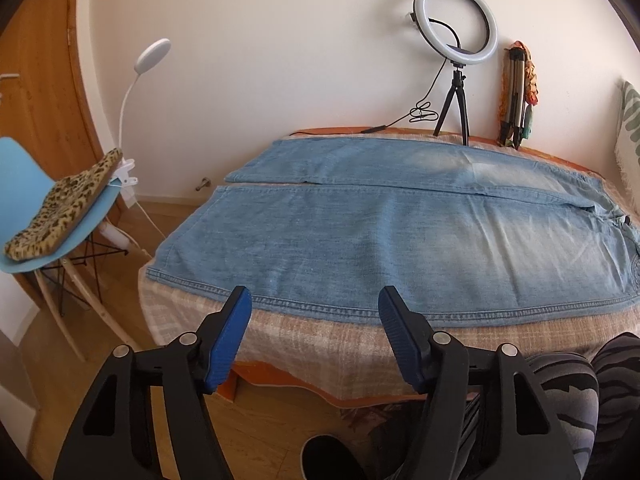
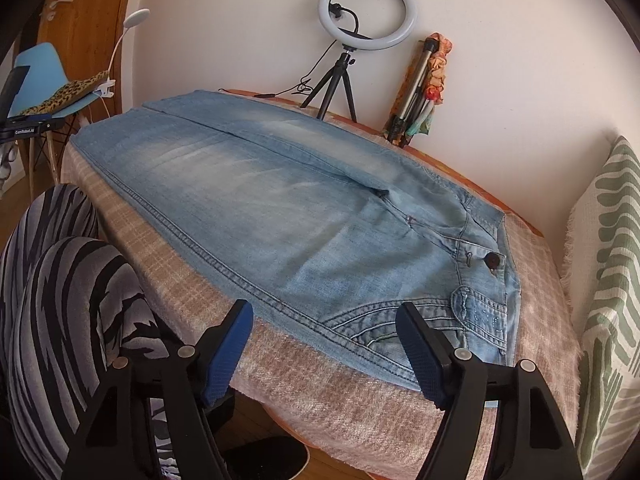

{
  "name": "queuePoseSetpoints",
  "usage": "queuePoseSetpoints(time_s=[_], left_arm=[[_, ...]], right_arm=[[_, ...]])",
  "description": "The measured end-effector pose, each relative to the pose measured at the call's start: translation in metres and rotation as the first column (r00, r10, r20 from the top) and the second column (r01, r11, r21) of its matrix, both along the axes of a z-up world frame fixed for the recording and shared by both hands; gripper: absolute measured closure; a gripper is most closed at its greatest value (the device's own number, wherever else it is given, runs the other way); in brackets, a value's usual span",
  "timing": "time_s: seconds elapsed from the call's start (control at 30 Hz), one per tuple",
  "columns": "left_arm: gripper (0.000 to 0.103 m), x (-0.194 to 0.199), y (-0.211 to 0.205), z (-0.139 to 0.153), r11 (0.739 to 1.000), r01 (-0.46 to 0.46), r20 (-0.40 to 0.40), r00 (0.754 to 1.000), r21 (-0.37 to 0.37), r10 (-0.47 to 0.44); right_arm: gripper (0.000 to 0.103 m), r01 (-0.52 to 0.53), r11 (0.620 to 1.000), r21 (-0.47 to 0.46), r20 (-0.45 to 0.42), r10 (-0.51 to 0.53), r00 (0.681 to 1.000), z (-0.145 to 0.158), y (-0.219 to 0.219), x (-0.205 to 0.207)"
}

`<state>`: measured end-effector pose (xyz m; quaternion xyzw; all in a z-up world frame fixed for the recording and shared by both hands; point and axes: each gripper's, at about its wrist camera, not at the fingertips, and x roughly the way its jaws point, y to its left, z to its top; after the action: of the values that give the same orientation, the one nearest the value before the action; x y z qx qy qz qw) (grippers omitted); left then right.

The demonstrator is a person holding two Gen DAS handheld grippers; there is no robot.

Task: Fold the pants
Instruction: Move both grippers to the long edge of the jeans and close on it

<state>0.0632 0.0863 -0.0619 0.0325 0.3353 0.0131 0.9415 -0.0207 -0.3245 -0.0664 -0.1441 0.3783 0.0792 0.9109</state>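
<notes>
The left hand-held gripper (image 1: 315, 300) hovers released over the near seam of the jeans (image 1: 400, 232) toward the hem end; nothing sits between its jaws. The right hand-held gripper (image 2: 325, 316) is likewise released, above the front pocket (image 2: 384, 320) near the waistband. The jeans lie flat, full length, along the bench (image 2: 320, 400). No fold is made; all folding remains.

Before me: light-blue faded denim pants (image 2: 280, 216) flat on beige checked tablecloth (image 2: 344, 412); my right gripper (image 2: 324, 316), blue-padded jaws apart, over near waistband pocket; white ring light (image 2: 368, 10) behind.
</notes>
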Motion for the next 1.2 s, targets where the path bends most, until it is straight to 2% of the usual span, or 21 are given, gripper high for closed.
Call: queuePoseSetpoints(time_s=[0.13, 0.23, 0.43, 0.63, 0.7, 0.83, 0.87, 0.97, 1.07, 1.2], left_arm=[[0.05, 0.007, 0.023, -0.004, 0.997, -0.003, -0.044, 0.999, -0.081, 0.0], [0.053, 0.013, 0.037, -0.006, 0.996, -0.011, -0.054, 0.999, -0.084, 0.006], [0.053, 0.027, 0.052, -0.014, 1.0, 0.011, -0.11, 0.994, -0.027, -0.014], [0.053, 0.033, 0.049, -0.02, 0.993, 0.104, -0.129, 0.987, 0.059, -0.096], [0.053, 0.035, 0.05, -0.024, 0.992, 0.113, -0.138, 0.985, 0.054, -0.105], [0.052, 0.044, 0.072, -0.031, 0.997, 0.061, -0.163, 0.984, -0.055, -0.069], [0.048, 0.048, 0.08, -0.033, 0.995, 0.038, -0.172, 0.984, -0.09, -0.053], [0.045, 0.059, 0.106, -0.038, 0.983, -0.049, -0.197, 0.98, -0.178, 0.013], [0.045, 0.072, 0.137, -0.04, 0.958, -0.133, -0.208, 0.975, -0.256, 0.08], [0.045, 0.092, 0.179, -0.047, 0.894, -0.26, -0.245, 0.953, -0.365, 0.178]], right_arm=[[0.043, -0.094, 0.995, -0.032, -0.054, 0.092, 0.994, -0.017, 0.015, 0.018], [0.049, -0.149, 0.987, -0.053, -0.098, 0.143, 0.985, -0.027, 0.024, 0.029], [0.052, -0.238, 0.965, -0.114, -0.167, 0.217, 0.962, -0.044, 0.045, 0.045], [0.059, -0.277, 0.948, -0.157, -0.202, 0.243, 0.949, -0.045, 0.057, 0.059], [0.064, -0.287, 0.94, -0.185, -0.21, 0.248, 0.946, -0.045, 0.061, 0.064], [0.081, -0.293, 0.929, -0.226, -0.211, 0.247, 0.946, -0.039, 0.067, 0.07], [0.085, -0.291, 0.928, -0.233, -0.205, 0.245, 0.948, -0.037, 0.068, 0.072], [0.089, -0.267, 0.933, -0.242, -0.174, 0.229, 0.958, -0.026, 0.069, 0.08], [0.095, -0.242, 0.944, -0.223, -0.147, 0.213, 0.966, -0.015, 0.066, 0.089], [0.097, -0.222, 0.95, -0.218, -0.132, 0.197, 0.972, -0.008, 0.066, 0.098]])
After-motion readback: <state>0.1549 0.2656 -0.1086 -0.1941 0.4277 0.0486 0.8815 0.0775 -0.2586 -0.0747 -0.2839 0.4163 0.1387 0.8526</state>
